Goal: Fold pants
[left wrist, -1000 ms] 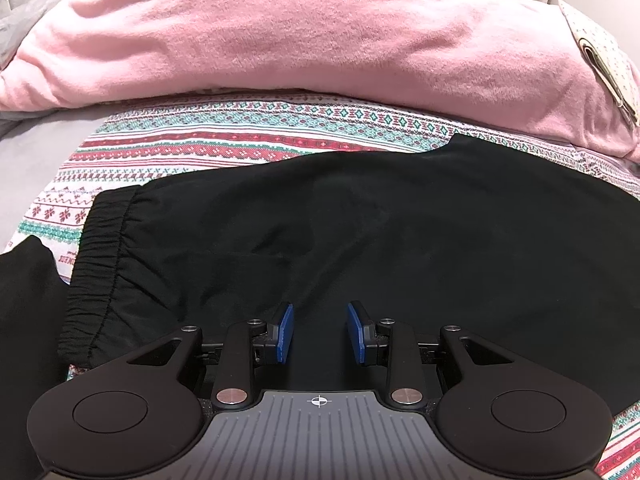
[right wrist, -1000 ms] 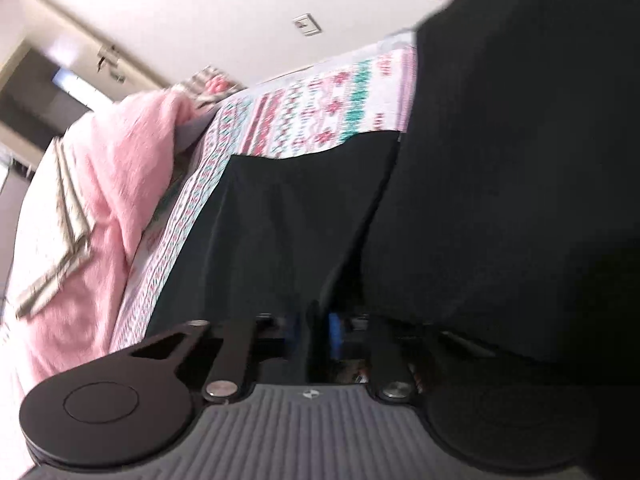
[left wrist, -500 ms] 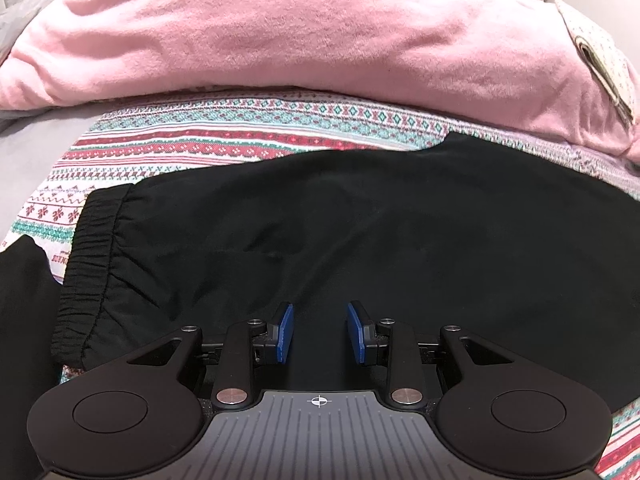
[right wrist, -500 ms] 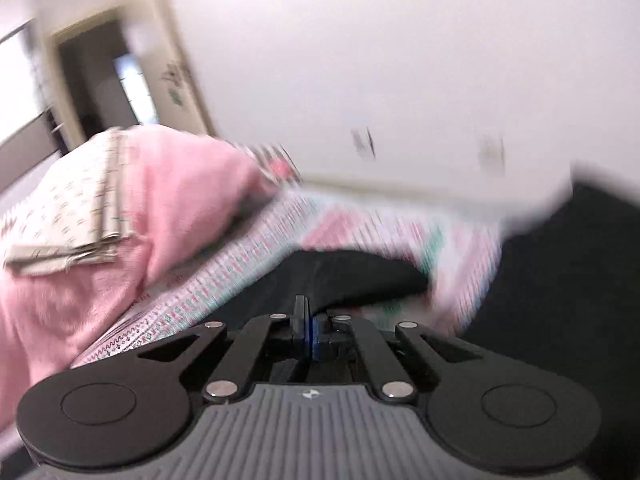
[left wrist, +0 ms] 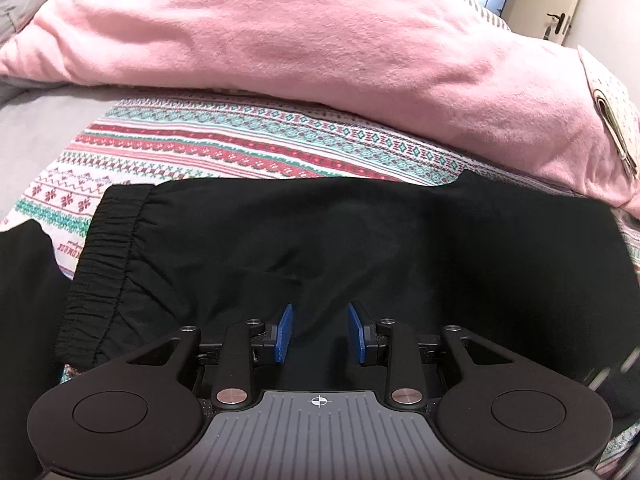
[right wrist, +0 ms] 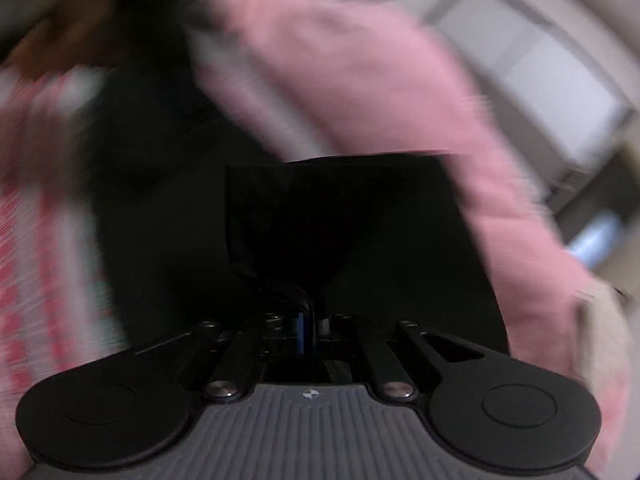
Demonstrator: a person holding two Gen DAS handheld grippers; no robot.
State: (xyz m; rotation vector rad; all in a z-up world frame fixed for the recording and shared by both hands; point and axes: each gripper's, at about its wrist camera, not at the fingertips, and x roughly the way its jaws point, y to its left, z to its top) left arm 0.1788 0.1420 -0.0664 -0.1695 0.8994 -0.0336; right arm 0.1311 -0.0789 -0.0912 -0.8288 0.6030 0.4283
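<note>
Black pants (left wrist: 320, 248) lie flat across the patterned bed sheet (left wrist: 224, 148), with the elastic waistband (left wrist: 104, 260) at the left. My left gripper (left wrist: 319, 332) hovers over the near edge of the pants, blue pads apart, open and empty. In the blurred right wrist view my right gripper (right wrist: 310, 320) is shut on a fold of the black pants (right wrist: 320, 216), which hangs up in front of the camera and hides most of what lies beyond.
A pink blanket (left wrist: 320, 48) is heaped along the far side of the bed; it also shows in the right wrist view (right wrist: 360, 92). Another black cloth (left wrist: 24, 292) lies at the left edge. A folded patterned cloth (left wrist: 612, 120) sits at the far right.
My right gripper has swung fast with the pants fabric in it, its view turning from the wall to the pink blanket. The left gripper stayed open and nearly still.
</note>
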